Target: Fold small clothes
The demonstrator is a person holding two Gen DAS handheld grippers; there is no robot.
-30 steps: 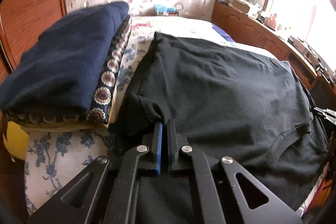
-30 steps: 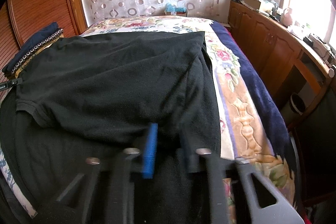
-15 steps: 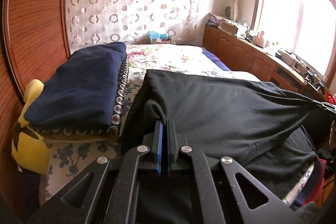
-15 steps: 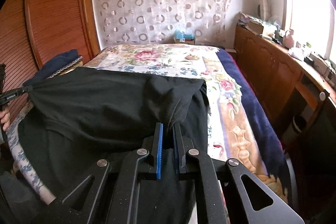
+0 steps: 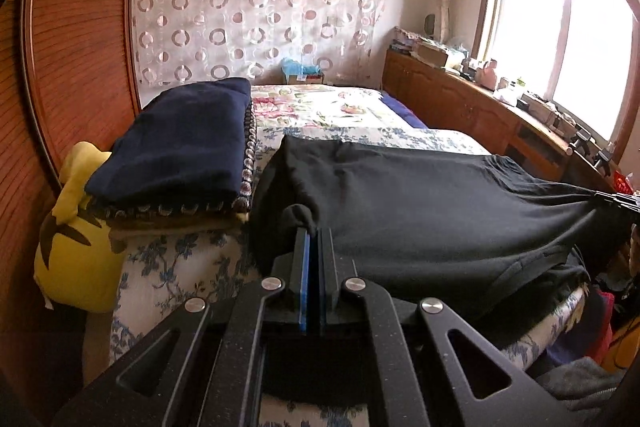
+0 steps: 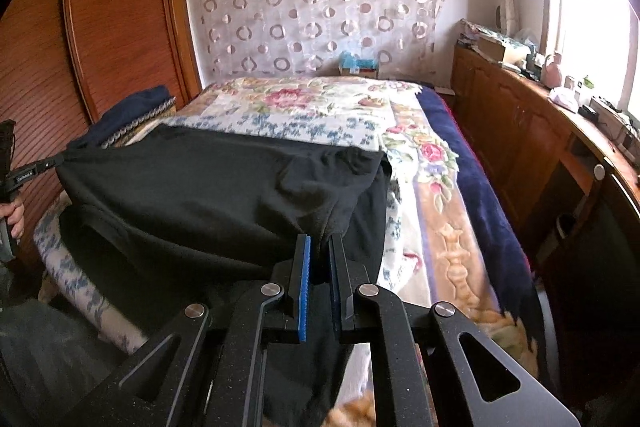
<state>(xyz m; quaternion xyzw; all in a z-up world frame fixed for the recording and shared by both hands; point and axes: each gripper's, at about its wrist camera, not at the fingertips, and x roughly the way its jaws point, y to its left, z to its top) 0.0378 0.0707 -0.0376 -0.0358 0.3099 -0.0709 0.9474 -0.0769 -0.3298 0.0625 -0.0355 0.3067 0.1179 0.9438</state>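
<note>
Left wrist, left tool (image 5: 314, 233) pinching black shirt (image 5: 420, 203) taut

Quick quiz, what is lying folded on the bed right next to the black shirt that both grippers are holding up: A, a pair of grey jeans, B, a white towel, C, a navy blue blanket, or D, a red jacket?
C: a navy blue blanket lies folded on the bed beside the black shirt.

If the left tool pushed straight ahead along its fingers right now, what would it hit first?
The left tool is already shut on a bunched corner of the black garment, so that cloth comes first. Beyond it the line probably drops onto the floral bedspread, though depth is hard to judge here.
</note>
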